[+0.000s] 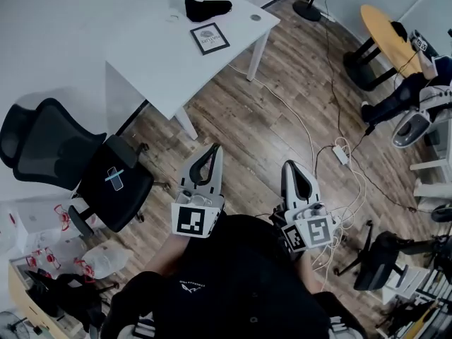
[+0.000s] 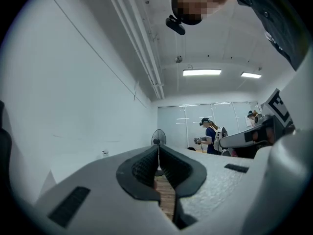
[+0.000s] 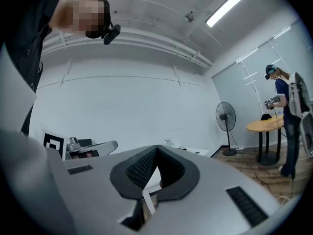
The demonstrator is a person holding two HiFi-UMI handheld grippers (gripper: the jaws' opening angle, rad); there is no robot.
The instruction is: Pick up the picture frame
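the small black-edged rectangular picture frame [image 1: 210, 38] lies flat on the white rectangular table [image 1: 152, 62], towards its far end, near what may be a black crumpled cloth [image 1: 207, 8]. its white sheet shows a grey blot above lines of print too small to read. the left gripper [image 1: 213, 149] and right gripper [image 1: 289, 165] hang over wooden floor, well apart from the table, each with jaws together on nothing.
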